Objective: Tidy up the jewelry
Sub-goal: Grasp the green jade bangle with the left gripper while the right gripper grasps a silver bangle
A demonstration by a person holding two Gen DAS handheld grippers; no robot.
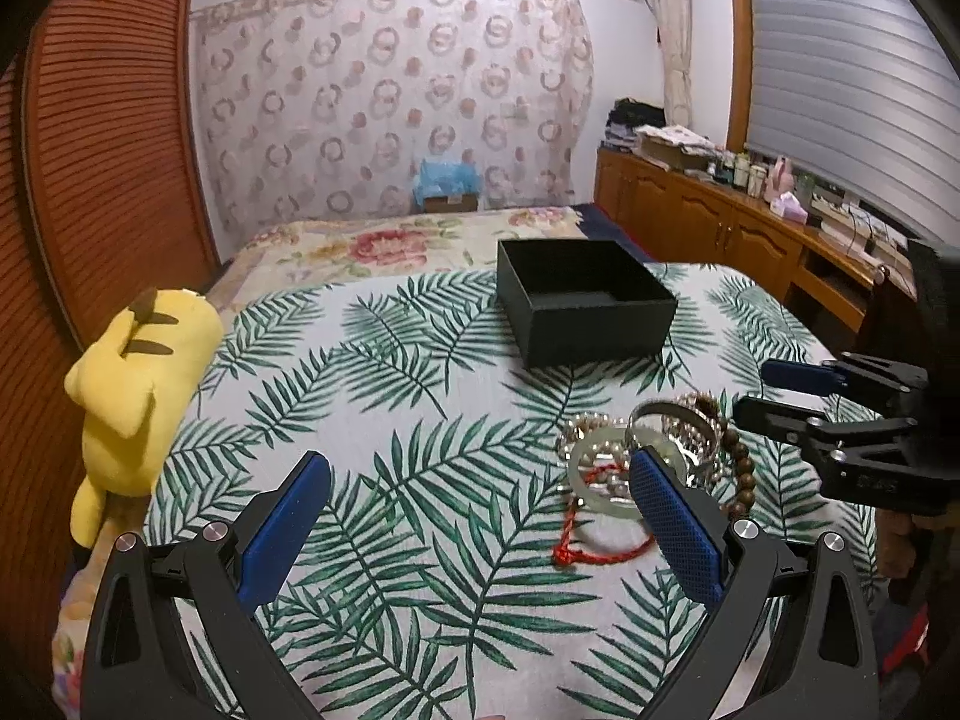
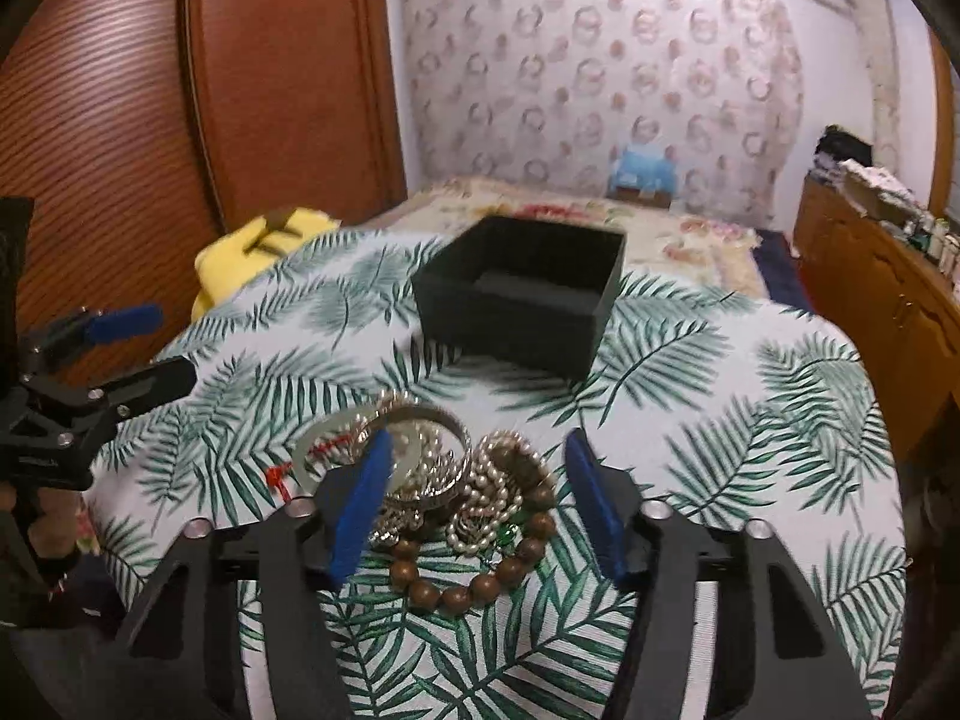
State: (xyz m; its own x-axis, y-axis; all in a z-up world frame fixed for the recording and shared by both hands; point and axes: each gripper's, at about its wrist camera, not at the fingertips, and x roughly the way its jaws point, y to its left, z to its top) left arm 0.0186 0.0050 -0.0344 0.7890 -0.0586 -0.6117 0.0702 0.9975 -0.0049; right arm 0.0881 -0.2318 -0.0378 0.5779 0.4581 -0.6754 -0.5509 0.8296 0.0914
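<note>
A tangled jewelry pile (image 2: 474,480) lies on the palm-leaf cloth (image 2: 720,420): pearl strands, a metal bangle (image 2: 432,420), a pale jade bangle (image 1: 600,480), a brown wooden bead bracelet (image 2: 468,588) and a red cord (image 1: 600,546). My right gripper (image 2: 478,441) stands open astride the pile, blue pads on either side and neither clearly pressing. It enters the left wrist view from the right (image 1: 759,390). My left gripper (image 1: 478,459) is open over bare cloth just left of the pile, nothing between its fingers. An open, empty black box (image 1: 588,300) sits behind the pile.
A yellow plush toy (image 1: 138,396) lies at the cloth's left edge. A brown slatted wardrobe (image 1: 108,180) stands to the left, and a wooden sideboard (image 1: 720,222) with clutter to the right. A floral bedspread (image 1: 372,246) stretches behind the box.
</note>
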